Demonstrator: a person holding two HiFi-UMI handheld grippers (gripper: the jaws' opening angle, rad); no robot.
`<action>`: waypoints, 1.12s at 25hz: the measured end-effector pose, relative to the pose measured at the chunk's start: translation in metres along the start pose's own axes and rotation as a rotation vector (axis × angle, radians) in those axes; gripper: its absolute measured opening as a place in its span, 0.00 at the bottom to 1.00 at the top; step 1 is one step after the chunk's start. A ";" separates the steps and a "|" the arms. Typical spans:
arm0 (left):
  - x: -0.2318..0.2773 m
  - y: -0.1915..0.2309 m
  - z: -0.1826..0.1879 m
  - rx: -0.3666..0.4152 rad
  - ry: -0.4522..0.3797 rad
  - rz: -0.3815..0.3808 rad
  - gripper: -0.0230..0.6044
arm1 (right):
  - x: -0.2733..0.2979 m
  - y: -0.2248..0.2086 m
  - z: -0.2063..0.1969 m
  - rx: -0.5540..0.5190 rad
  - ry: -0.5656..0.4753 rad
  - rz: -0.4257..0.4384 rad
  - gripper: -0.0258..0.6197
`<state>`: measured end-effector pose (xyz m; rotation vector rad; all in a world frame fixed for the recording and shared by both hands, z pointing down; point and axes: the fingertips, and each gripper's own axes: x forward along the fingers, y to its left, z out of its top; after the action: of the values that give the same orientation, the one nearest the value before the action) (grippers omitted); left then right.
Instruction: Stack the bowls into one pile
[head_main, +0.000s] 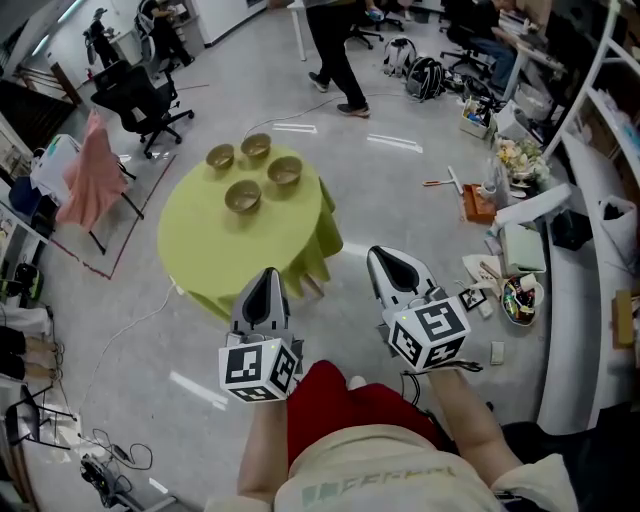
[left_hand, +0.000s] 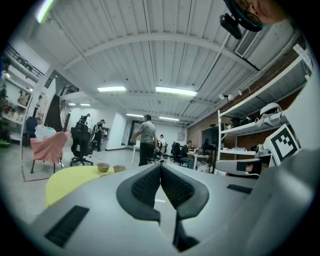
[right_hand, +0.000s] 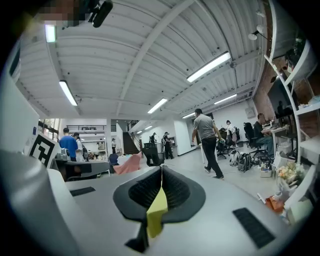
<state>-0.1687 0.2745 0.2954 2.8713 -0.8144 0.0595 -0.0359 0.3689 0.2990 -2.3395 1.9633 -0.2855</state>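
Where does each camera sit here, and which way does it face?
Head view: on the person's head, looking steeply down at the yellow-green table with four bowls; left gripper, right gripper and both forearms show.
Left gripper view: on the left gripper, facing level across the room toward the table; its shut jaws fill the foreground.
Right gripper view: on the right gripper, tilted toward the ceiling; jaws shut.
Shared: both gripper views catch the person in a grey shirt.
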 end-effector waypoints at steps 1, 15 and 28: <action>0.000 0.000 -0.001 0.000 0.001 0.002 0.07 | 0.001 -0.001 -0.001 -0.001 0.004 -0.003 0.09; 0.064 0.055 -0.006 -0.034 0.023 0.036 0.07 | 0.072 -0.028 -0.008 -0.008 0.048 -0.035 0.10; 0.172 0.124 -0.007 -0.050 0.058 0.029 0.07 | 0.204 -0.054 0.001 -0.015 0.082 -0.022 0.10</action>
<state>-0.0869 0.0825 0.3332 2.7978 -0.8344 0.1232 0.0503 0.1781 0.3265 -2.3969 1.9830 -0.3745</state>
